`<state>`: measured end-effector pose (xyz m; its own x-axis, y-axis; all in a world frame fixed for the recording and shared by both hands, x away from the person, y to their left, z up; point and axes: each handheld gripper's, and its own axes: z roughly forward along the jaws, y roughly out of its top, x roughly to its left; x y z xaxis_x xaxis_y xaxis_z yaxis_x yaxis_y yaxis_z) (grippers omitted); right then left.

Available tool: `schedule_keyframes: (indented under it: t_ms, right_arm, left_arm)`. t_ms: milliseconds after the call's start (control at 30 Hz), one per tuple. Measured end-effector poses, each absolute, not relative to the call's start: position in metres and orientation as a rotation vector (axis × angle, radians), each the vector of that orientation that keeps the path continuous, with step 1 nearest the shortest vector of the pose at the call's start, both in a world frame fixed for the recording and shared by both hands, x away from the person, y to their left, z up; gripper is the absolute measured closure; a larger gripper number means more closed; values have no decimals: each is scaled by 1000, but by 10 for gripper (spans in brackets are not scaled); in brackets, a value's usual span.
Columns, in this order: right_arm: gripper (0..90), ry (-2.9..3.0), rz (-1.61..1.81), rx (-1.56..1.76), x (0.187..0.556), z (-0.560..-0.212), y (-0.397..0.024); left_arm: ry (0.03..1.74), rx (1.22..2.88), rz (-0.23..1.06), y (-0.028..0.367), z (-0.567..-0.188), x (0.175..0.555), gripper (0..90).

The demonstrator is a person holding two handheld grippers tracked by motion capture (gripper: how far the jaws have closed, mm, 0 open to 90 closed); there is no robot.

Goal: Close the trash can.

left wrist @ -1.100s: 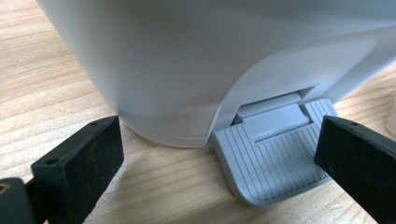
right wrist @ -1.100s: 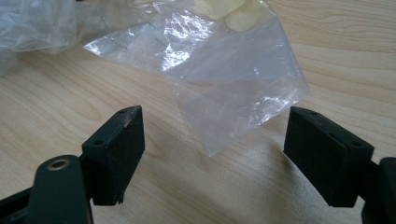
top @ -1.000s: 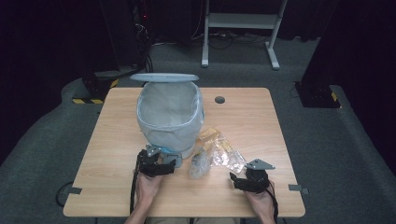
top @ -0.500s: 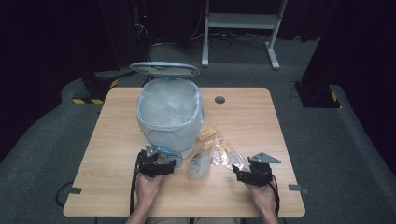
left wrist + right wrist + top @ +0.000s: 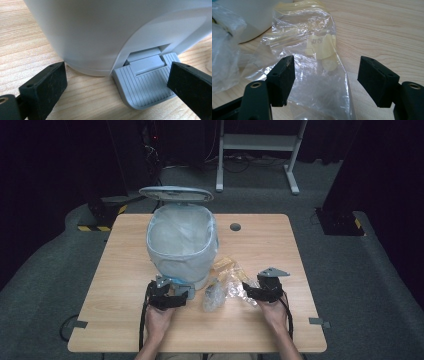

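Since a second ago, the right gripper (image 5: 254, 292) has shifted toward the clear plastic bags and its jaws have just been closing, with a bag between them but not yet pinched; the bin's lid (image 5: 176, 194) has also tipped up.

Largest is the wooden bench (image 5: 280, 245), which carries one pale pedal bin (image 5: 182, 247) lined with a thin plastic liner, lid raised at its far side. At the bin's near foot sits one ribbed grey pedal (image 5: 146, 86). In the left gripper view the left gripper (image 5: 112, 85) stands with its jaws spread, one beside the bin's base and one over the pedal's edge; whether that jaw presses on the pedal is hard to tell. The bin's upper part is cut off in that view.

Just right of the bin lies a loose heap of crinkled clear bags (image 5: 225, 282); their outlines overlap, so an exact count is not possible, though at least two can be made out. In the right gripper view one bag (image 5: 317, 75) lies between the parted jaws, holding a few pale yellowish scraps (image 5: 322, 47), the printing on them too small to read. A second bag (image 5: 224, 52) is cut off at that view's left edge.

Two hands and two grippers come in from the near edge.
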<state>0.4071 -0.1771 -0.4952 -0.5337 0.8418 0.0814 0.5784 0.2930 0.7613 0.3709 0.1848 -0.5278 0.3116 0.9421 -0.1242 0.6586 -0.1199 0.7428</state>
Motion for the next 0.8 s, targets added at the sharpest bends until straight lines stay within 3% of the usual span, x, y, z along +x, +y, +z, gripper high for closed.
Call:
schedule_keyframes:
  t_ms: [333,800]
  right_arm:
    - [375,2280,1027,1279,420,-509,-169]
    - [658,2295,980,1190,413,-521,-172]
  left_arm:
    - [1421,1871,499,185,-527,371,30]
    - [1421,1871,499,186,-527,371,31]
